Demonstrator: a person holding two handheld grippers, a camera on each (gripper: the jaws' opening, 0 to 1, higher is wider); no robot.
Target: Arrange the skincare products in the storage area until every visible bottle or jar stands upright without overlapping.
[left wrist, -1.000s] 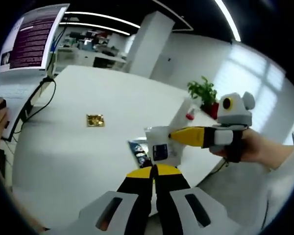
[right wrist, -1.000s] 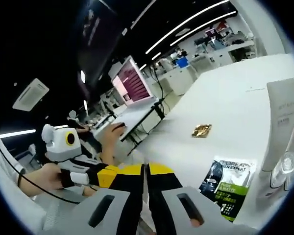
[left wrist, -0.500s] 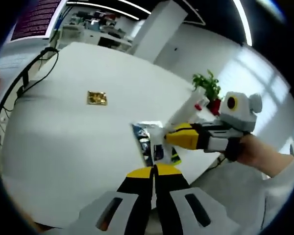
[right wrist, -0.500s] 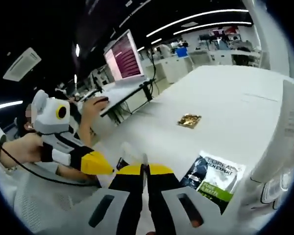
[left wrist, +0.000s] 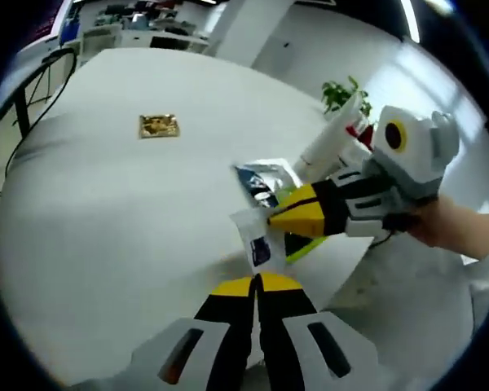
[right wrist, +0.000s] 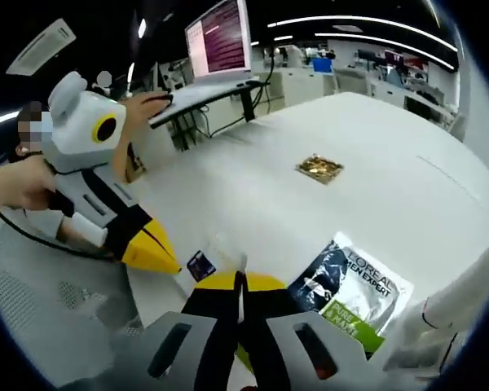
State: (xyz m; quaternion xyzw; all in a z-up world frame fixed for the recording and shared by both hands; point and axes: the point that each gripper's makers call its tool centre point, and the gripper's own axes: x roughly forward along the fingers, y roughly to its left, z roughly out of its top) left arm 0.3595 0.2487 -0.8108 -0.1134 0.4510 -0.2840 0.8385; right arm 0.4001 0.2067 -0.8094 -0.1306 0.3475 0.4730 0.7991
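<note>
White tube (right wrist: 464, 297), cut off by edge

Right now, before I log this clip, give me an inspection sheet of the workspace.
Surface: white table, no marks seen.
Job's things: small clear packet pinched between both tongs; L'Oreal sachet lying flat; white tube leaning beside it.
Clutter: gold foil packet lying apart.
Grippers: left tongs shut on the packet; right tongs shut on it too.
Cables: black cable at the table's edge.
Surroundings: potted plant, monitor, office desks.
</note>
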